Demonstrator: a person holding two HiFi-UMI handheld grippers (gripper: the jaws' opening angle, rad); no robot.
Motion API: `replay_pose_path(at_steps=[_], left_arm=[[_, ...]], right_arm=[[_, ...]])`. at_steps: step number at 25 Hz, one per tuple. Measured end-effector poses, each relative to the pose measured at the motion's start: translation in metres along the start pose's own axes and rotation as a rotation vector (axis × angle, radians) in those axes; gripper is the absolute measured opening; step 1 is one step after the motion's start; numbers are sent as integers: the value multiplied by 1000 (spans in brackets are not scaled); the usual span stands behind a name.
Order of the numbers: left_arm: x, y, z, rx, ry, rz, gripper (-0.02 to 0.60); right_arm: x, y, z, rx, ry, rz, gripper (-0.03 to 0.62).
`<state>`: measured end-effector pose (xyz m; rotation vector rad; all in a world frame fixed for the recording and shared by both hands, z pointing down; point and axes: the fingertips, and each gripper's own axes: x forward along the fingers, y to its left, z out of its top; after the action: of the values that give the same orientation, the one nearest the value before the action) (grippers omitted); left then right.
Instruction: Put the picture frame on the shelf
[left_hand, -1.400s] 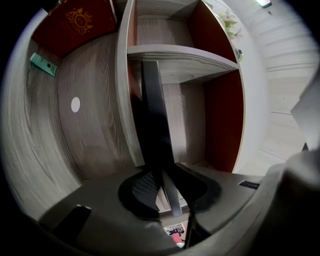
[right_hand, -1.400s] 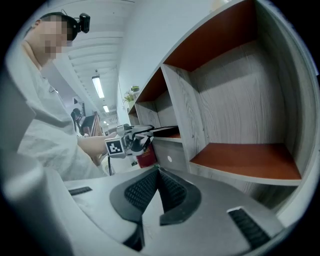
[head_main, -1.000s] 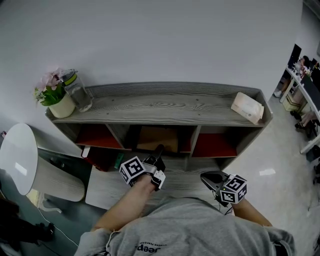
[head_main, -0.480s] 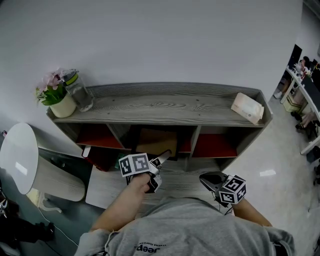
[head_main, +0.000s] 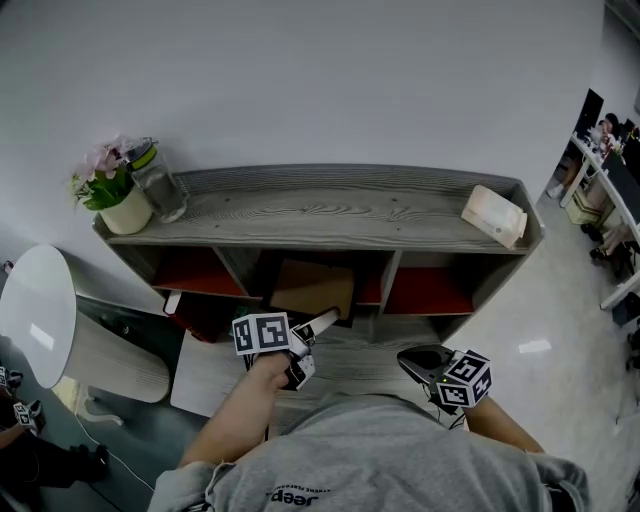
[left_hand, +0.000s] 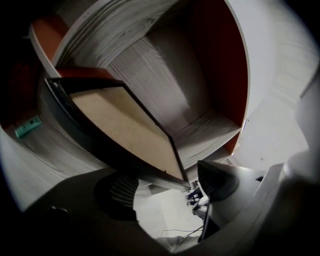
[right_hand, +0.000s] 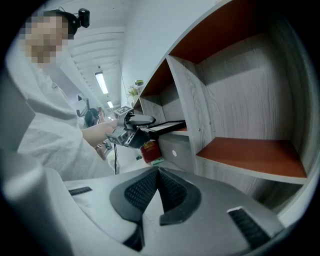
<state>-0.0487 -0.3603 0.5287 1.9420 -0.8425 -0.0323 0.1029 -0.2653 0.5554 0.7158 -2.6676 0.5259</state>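
Note:
The picture frame (head_main: 312, 288) stands tilted in the middle compartment of the grey wooden shelf (head_main: 330, 215), its tan backing (left_hand: 125, 125) facing me. My left gripper (head_main: 308, 345) sits just in front of it; its jaws have just been opening and now stand wide. The frame's near edge lies just beyond the pads (left_hand: 217, 180), which do not press on it. In the right gripper view the left gripper (right_hand: 131, 129) shows at the frame's (right_hand: 167, 126) edge. My right gripper (head_main: 425, 360) hangs lower right, its jaws (right_hand: 159, 192) shut on nothing.
On the shelf top stand a flower pot (head_main: 115, 200), a glass jar (head_main: 158, 185) and a beige packet (head_main: 495, 213). A red canister (right_hand: 149, 150) sits low at the left. The right compartment (right_hand: 250, 155) has an orange floor. A white round table (head_main: 35, 315) stands far left.
The left gripper's jaws have spread off the frame, and the gripper has rolled and drawn back toward me. The frame stays in the middle compartment. The right gripper has kept still.

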Motion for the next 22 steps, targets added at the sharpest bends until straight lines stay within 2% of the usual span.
replay_pose_path(at_steps=[2,5,7,14,16,18,22], left_arm=[[-2,-8,1,-13,2,-69,407],[-4,-17,-3,78,43,-117,417],[-4,-19,-9,151,76,-121,418],[2,-12,-25,353,159,-57,416],[2,-10,-24,406,164,-22,389],[2,-7,-20,425,150,11,380],[3,-1,-13,400,119,39,328]], right_arm=[[1,1,0,-5,5,4,18],[1,2,-1,-6,12,6,18],[1,2,-2,-6,14,7,18],[1,1,-3,-13,20,3,18],[1,1,-3,-14,21,2,18],[1,1,-3,-14,22,2,18],[2,2,-5,-15,26,5,18]])
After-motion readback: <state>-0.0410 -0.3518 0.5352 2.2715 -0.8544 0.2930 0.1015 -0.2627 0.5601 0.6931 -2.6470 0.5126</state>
